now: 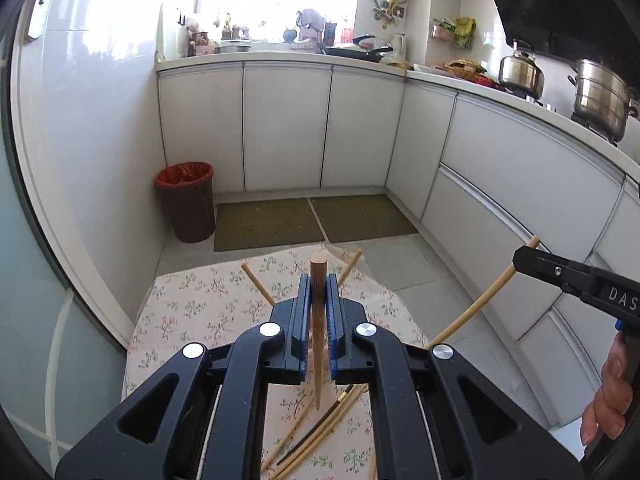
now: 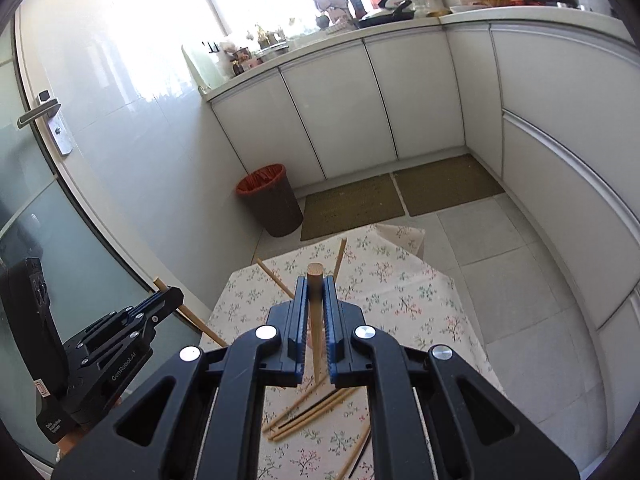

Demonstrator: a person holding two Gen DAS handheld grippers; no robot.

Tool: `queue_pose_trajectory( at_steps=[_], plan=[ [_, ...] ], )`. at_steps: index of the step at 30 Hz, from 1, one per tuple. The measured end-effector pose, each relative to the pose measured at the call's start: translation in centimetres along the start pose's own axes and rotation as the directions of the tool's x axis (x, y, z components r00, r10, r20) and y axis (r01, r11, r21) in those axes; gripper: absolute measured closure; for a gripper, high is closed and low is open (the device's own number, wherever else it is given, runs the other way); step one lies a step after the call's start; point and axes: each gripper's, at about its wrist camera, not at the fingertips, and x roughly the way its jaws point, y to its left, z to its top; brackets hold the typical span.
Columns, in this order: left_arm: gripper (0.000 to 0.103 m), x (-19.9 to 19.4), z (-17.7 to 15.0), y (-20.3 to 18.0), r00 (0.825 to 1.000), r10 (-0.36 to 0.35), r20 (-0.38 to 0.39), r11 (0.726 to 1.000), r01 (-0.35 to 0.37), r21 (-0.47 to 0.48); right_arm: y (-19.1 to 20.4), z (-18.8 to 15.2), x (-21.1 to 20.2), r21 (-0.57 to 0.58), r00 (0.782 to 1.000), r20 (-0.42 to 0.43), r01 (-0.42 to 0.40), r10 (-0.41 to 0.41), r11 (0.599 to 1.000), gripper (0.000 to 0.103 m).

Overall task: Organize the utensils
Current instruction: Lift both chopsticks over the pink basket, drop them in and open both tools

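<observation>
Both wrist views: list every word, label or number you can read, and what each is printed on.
"DAS": white letters on the right gripper body, cut off by the frame edge.
"GenRobot.AI": on the left gripper body.
Small white print on the left gripper's black handle base: too small to read.
Packets on the far wall rack: printing blurred, unreadable.
</observation>
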Motion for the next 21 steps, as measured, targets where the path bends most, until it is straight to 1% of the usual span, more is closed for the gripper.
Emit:
queue_pose_trajectory(
  at_steps=[4,9,13,17,18,19,21],
  plan=[
    [0.097,1.7,2.6,0.3,0.999,0.01,0.033,1.0,-0.009,-0.028,0.2,2.4,1.5,-0.008,0.999,0.038,0.0,0.0,1.0,0.095],
    [0.097,4.7,3.9,0.5,0.999,0.022,0.039,0.999,-0.02,-0.049,0.1,4.2,4.4,-0.01,0.999,0.045,-0.009,0.01,1.0,0.095],
    [0.097,7.6,3.6,0.9,0.999,0.036,0.019,0.998,-0.035,-0.054,-0.5,4.4,7.5,-0.011,1.0,0.03,-0.006,0.006,1.0,0.095],
    [0.096,10.5,2.1,1.5,0.999,0.039,-0.005,0.997,-0.04,-0.059,-1.1,3.5,10.4,-0.01,1.0,0.004,0.001,-0.001,1.0,0.095],
    [0.093,11.1,1.7,1.7,1.0,0.027,-0.01,0.997,-0.028,-0.069,-1.2,3.4,11.1,-0.011,1.0,-0.001,0.001,-0.001,1.0,0.095],
    [0.084,11.4,1.3,2.1,1.0,0.013,-0.013,0.997,-0.014,-0.08,-1.2,3.2,11.7,-0.014,1.0,-0.003,-0.001,0.001,1.0,0.095],
    [0.079,11.3,1.2,2.7,1.0,0.006,-0.006,0.994,-0.007,-0.105,-1.2,2.9,12.6,-0.024,1.0,-0.001,0.007,-0.007,1.0,0.095]
  ],
)
